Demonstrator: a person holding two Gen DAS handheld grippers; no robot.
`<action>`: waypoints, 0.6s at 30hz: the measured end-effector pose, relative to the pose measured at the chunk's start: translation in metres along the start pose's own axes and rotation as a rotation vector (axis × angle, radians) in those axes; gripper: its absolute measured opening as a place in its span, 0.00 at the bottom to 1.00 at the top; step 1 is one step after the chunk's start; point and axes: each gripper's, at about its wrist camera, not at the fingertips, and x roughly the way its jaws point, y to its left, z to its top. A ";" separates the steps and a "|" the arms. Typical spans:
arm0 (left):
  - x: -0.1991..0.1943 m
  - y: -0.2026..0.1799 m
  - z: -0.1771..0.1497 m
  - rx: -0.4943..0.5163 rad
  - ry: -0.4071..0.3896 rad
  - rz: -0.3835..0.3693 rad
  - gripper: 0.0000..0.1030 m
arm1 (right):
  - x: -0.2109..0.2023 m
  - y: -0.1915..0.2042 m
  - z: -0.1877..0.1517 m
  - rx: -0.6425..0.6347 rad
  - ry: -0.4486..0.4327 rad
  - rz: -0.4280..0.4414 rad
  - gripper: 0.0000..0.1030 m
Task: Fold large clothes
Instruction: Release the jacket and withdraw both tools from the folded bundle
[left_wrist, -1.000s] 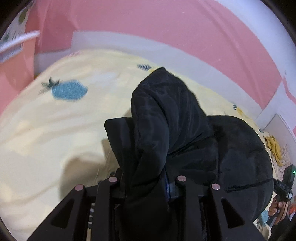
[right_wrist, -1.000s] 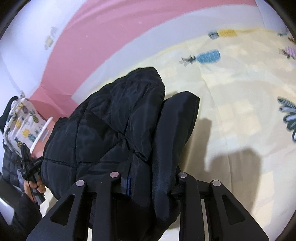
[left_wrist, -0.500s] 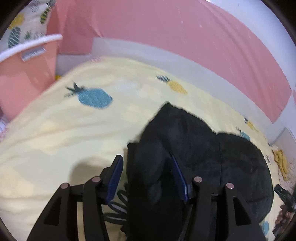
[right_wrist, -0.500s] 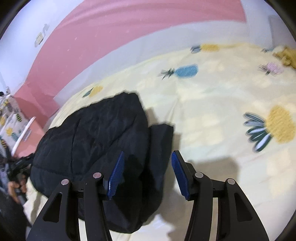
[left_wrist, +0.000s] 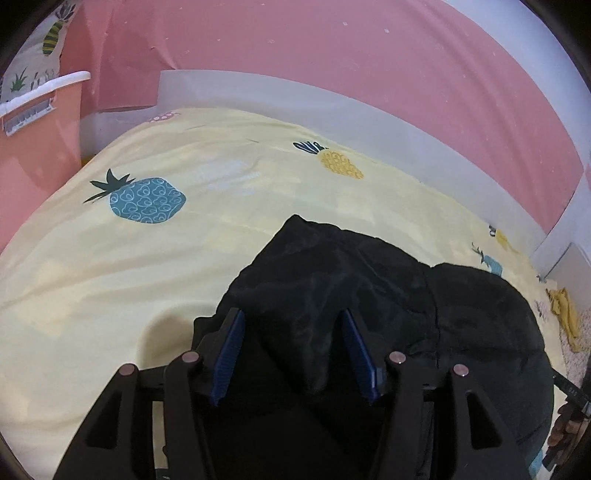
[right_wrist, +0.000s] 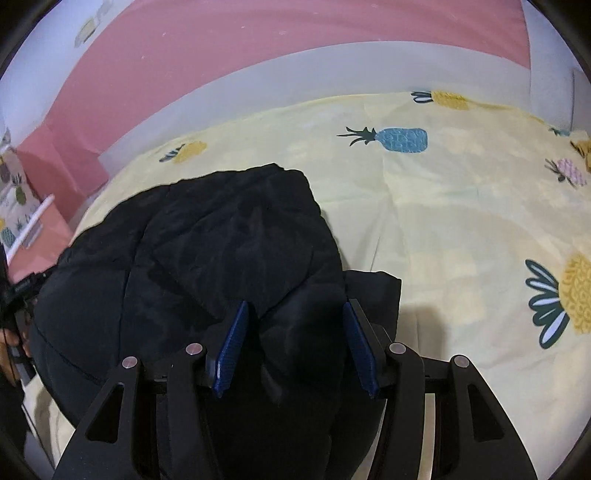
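A black puffy jacket (left_wrist: 388, 295) lies folded in a heap on a yellow pineapple-print bedsheet (left_wrist: 129, 266). My left gripper (left_wrist: 295, 350) is open, its blue pads on either side of the jacket's near edge, just above it. In the right wrist view the jacket (right_wrist: 221, 236) lies to the left and centre. My right gripper (right_wrist: 291, 343) is open too, its blue pads straddling a fold of the jacket without clamping it.
The bedsheet (right_wrist: 461, 221) stretches wide to the right. A pink and white wall (left_wrist: 332, 74) runs behind the bed. A pink bin with a white rim (left_wrist: 33, 129) stands at the left. A hand holding the other gripper shows at the left edge (right_wrist: 14, 332).
Both grippers have opened and let go of the jacket. The jacket has dropped from a lifted bunch onto the bed, and both grippers have drawn back a little.
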 end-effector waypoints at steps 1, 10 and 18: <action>-0.003 0.000 -0.001 0.002 -0.005 0.006 0.56 | -0.004 -0.001 -0.001 0.007 -0.005 -0.002 0.52; -0.063 -0.016 -0.028 0.057 -0.057 0.029 0.55 | -0.059 0.021 -0.020 -0.027 -0.084 -0.022 0.52; -0.115 -0.065 -0.080 0.135 -0.057 -0.036 0.55 | -0.098 0.058 -0.054 -0.117 -0.101 -0.015 0.52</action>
